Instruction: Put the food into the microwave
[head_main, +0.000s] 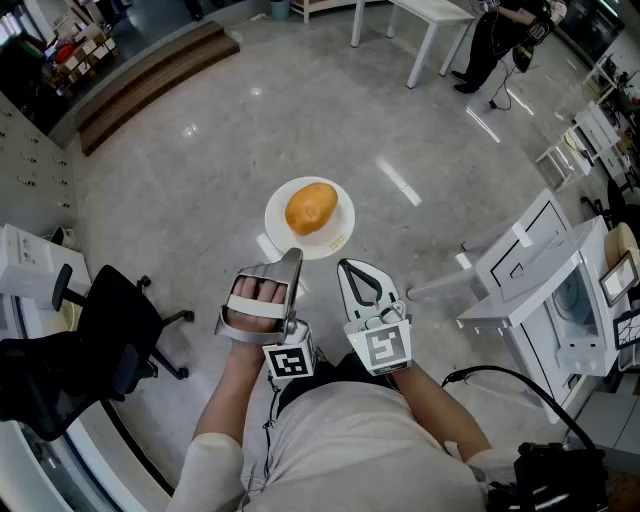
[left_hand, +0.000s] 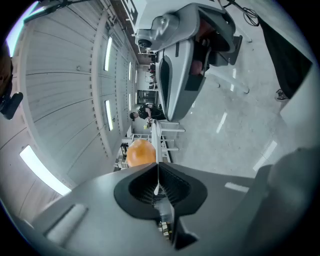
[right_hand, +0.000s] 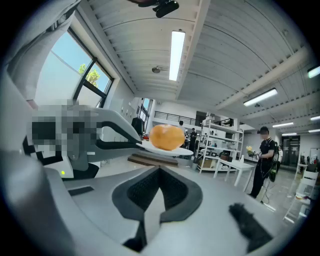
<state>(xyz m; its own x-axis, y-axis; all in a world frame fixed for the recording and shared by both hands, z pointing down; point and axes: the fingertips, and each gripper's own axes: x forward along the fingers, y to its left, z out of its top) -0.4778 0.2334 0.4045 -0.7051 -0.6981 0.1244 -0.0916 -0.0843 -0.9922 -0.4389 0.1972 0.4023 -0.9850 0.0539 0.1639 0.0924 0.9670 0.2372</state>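
Left gripper (head_main: 293, 257), right gripper (head_main: 346, 266): jaws closed.

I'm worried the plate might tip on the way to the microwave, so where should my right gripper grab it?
Pinch the plate by its thin near rim, coming in level from your side, just right of where the left gripper clamps it. The rim is flat and bare there, and the food sits mid-plate. The right gripper is shut, so open it first.

The left gripper (left_hand: 158, 167) is clamping its dark grey jaws on the rim of a thin white plate (left_hand: 158, 142), which is showing edge-on as a narrow line. A round orange piece of food (left_hand: 140, 152) is sitting on the plate just past the jaws. The pale grey right gripper (left_hand: 170, 115) is hanging close to the plate's far rim.
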